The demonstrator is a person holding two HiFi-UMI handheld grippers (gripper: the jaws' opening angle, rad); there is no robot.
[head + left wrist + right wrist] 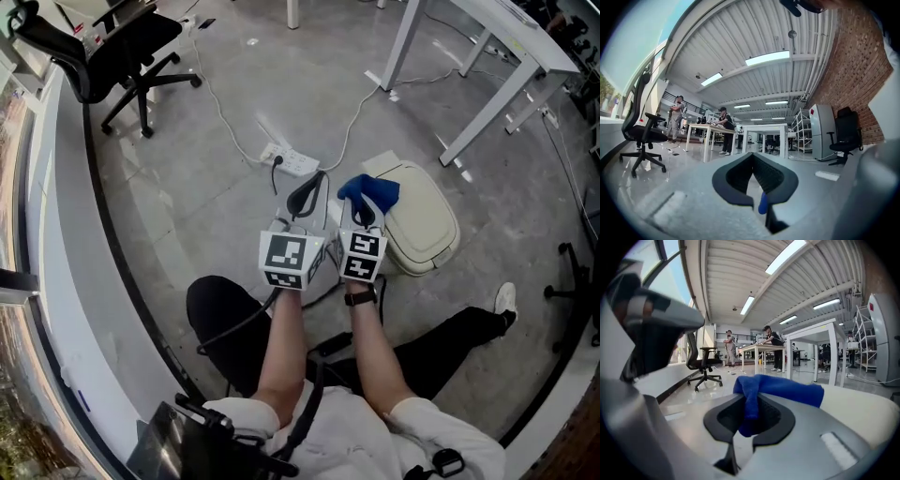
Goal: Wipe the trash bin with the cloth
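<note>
The trash bin [424, 225], cream coloured, lies on its side on the grey floor [216, 187], in front of the person's knees and a little to the right. The right gripper [364, 212] has its jaws closed on a blue cloth [369, 190]. In the right gripper view the cloth [787, 390] is pinched between the two dark jaws, one part hangs down inside them and the rest is bunched over the tips. From the head view the cloth is over the left end of the bin, but I cannot tell if it touches the bin. The left gripper [307, 193] is just beside the right one, to its left and over the bare floor. In the left gripper view its jaws [752, 157] are together at the tips and nothing is between them. A white power strip [291, 161] with its cable lies on the floor near, beyond the grippers. A black office chair [122, 47] stands well apart at the far left, and a white table leg [401, 42] is at the far right.
</note>
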